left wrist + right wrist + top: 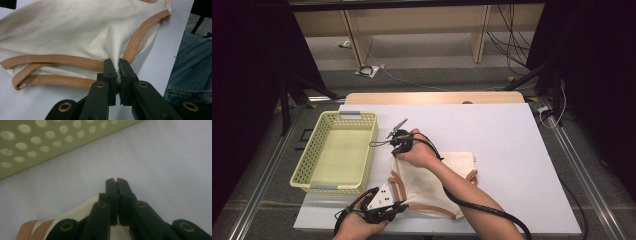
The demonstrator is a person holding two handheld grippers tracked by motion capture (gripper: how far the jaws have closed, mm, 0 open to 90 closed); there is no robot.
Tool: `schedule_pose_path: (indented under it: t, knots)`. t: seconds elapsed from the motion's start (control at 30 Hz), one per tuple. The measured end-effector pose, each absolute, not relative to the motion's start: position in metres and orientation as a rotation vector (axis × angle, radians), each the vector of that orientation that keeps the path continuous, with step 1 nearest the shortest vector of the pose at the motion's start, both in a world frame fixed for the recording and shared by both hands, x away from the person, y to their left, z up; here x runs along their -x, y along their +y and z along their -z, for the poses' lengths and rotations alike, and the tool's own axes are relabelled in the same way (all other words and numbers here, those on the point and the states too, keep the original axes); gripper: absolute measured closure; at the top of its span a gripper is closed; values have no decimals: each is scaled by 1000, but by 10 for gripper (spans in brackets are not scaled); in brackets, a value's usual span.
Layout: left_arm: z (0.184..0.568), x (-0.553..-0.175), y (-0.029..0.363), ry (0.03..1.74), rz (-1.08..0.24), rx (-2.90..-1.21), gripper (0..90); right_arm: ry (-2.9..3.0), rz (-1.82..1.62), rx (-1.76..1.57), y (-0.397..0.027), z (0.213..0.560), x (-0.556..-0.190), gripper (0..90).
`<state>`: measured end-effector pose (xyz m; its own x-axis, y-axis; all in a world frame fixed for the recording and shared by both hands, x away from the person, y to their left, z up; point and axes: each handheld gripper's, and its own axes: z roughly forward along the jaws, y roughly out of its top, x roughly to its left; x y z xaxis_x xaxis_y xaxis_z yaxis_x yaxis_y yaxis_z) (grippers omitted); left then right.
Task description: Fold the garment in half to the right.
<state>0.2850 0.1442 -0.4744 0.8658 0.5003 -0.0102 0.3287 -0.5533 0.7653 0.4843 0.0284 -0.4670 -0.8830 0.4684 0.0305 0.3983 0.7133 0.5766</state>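
Left gripper view: soft cream garment (75, 30), tan-trimmed.

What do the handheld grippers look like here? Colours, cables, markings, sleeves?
Both are black. The left gripper has two blocky black jaws on arms with brass-coloured rivets, and a grey three-cornered plate with dark dots on top. The right gripper has the same build. A thick black cable trails along the right forearm. No sleeves visible.

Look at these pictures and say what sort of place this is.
Probably a lab recording station: a white table on a metal frame, black curtains at both sides, loose cables on the floor beyond.
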Motion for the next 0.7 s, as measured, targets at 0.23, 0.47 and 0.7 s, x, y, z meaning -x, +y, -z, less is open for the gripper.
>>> schedule_pose_path:
  t: [0.23, 0.47, 0.7]
  knots:
    - [471, -285, 148, 598, -265, -2196, 858, 2784, -919, -710, 29, 464, -484, 892]
    - [468, -284, 152, 610, -267, -2189, 858, 2780, -932, -710, 31, 463, -483, 892]
    - [466, -284, 156, 612, -269, -2182, 858, 2773, -944, -708, 32, 460, -483, 892]
